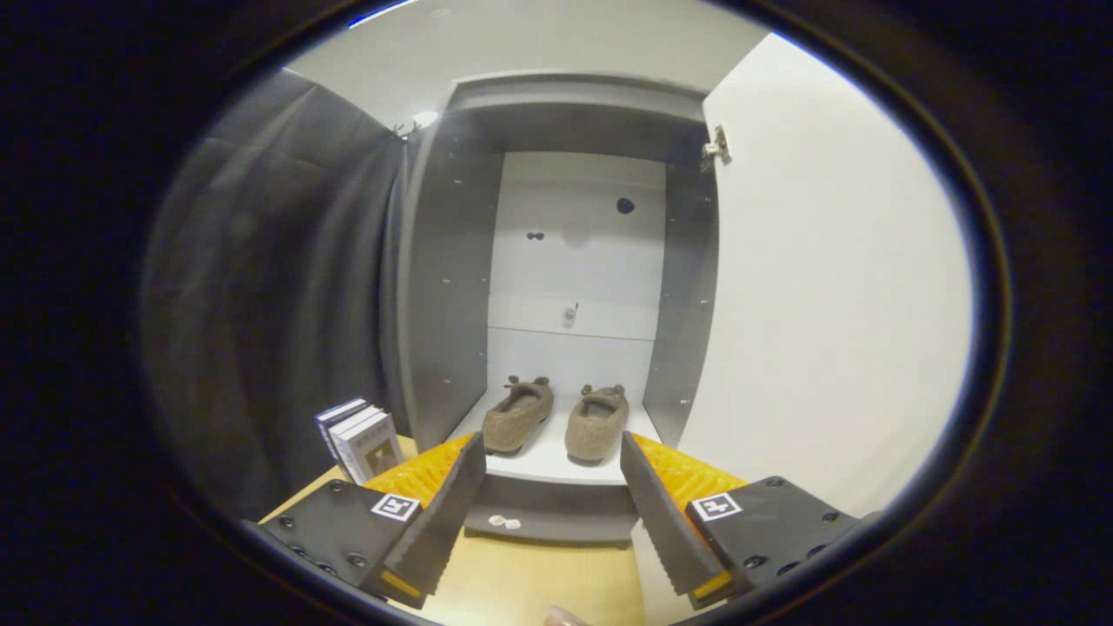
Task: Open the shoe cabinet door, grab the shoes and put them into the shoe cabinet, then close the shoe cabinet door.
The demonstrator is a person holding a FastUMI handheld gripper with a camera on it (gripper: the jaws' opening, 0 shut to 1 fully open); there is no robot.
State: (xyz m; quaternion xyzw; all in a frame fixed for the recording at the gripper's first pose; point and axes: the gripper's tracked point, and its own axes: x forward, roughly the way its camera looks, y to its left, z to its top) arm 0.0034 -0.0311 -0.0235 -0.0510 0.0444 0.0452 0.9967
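Colours you have in front of you: grey, white, brown and pale wood.

You look into a shoe cabinet (452, 287) with grey side walls and a white back panel, and its open door (817, 287) is plain white on the inside. On the white bottom shelf (548, 461) you see two shoes (556, 417), both a fuzzy dull brown. The floor (522, 582) ahead of you is light wood-coloured. Beside the cabinet you have a few books (361, 439) with white covers and dark blue edges, and behind them a dark curtain (278, 304), nearly black. Your gripper (550, 456), fingers spread apart and holding nothing, carries black plates with small black-and-white square markers.
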